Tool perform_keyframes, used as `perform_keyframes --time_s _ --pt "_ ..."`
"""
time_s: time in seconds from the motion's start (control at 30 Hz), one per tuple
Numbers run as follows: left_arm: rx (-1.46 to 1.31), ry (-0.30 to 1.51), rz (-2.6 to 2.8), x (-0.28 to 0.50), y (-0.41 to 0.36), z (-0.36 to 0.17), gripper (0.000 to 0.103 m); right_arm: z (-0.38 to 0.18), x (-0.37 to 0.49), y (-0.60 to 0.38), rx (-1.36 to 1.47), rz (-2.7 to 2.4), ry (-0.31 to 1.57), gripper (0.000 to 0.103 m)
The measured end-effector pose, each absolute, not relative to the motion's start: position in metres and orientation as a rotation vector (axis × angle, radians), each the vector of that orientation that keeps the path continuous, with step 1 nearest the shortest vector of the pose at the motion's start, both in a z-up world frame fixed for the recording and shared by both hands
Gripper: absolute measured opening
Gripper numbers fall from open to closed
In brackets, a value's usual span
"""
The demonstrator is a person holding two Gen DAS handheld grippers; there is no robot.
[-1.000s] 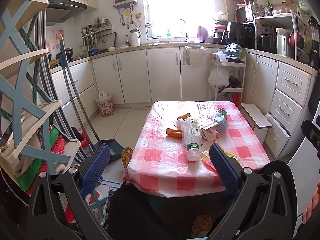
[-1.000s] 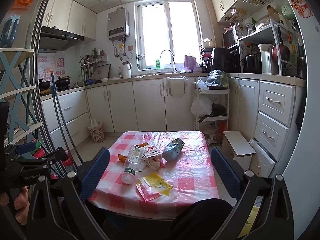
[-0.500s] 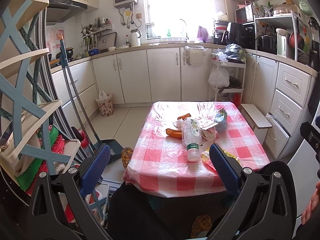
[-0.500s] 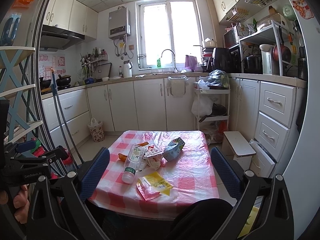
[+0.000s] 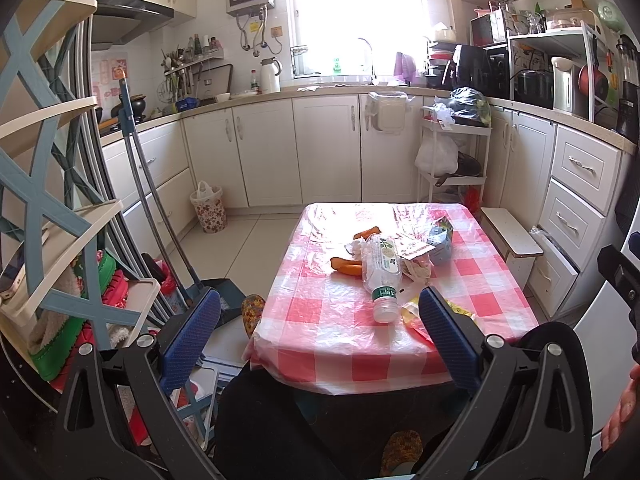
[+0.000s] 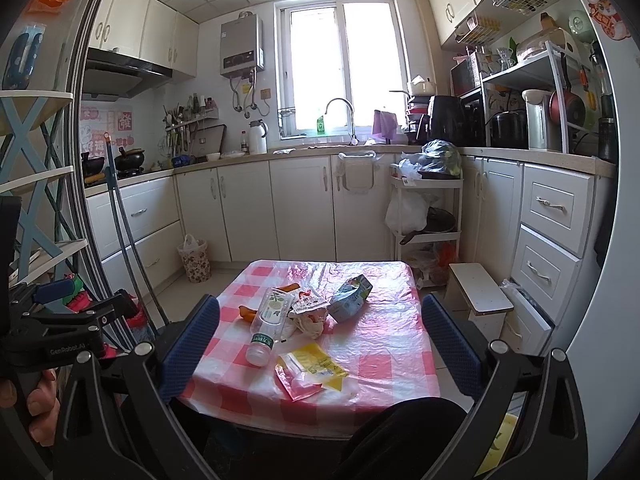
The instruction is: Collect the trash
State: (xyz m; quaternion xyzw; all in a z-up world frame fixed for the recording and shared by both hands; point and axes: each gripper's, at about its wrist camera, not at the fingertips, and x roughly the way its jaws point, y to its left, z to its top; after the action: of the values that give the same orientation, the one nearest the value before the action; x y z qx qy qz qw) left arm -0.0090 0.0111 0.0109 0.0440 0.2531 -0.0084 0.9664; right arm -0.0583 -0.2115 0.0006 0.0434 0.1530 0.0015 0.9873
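Observation:
A low table with a red-and-white checked cover carries the trash. An empty clear plastic bottle lies on its side, cap toward me. Beside it are orange peels, a crumpled white wrapper, a blue-green carton and a yellow-and-pink packet. My left gripper is open, held short of the table's near edge. My right gripper is open too, nothing between its fingers.
A small floral-lined bin stands on the floor by the left cabinets. A broom and dustpan lean at left beside a blue-and-cream shelf. A white step stool sits right of the table. A dark-clothed knee is below.

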Motion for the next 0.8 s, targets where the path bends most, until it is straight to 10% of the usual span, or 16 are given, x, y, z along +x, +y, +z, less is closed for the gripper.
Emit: perform_keyframes --time_s 0.8 --pt "0.087 0.512 -0.017 -0.0090 0.0108 0.0116 0.096 0.0010 -0.0573 -0.2088 0.085 0.007 0.312 0.097"
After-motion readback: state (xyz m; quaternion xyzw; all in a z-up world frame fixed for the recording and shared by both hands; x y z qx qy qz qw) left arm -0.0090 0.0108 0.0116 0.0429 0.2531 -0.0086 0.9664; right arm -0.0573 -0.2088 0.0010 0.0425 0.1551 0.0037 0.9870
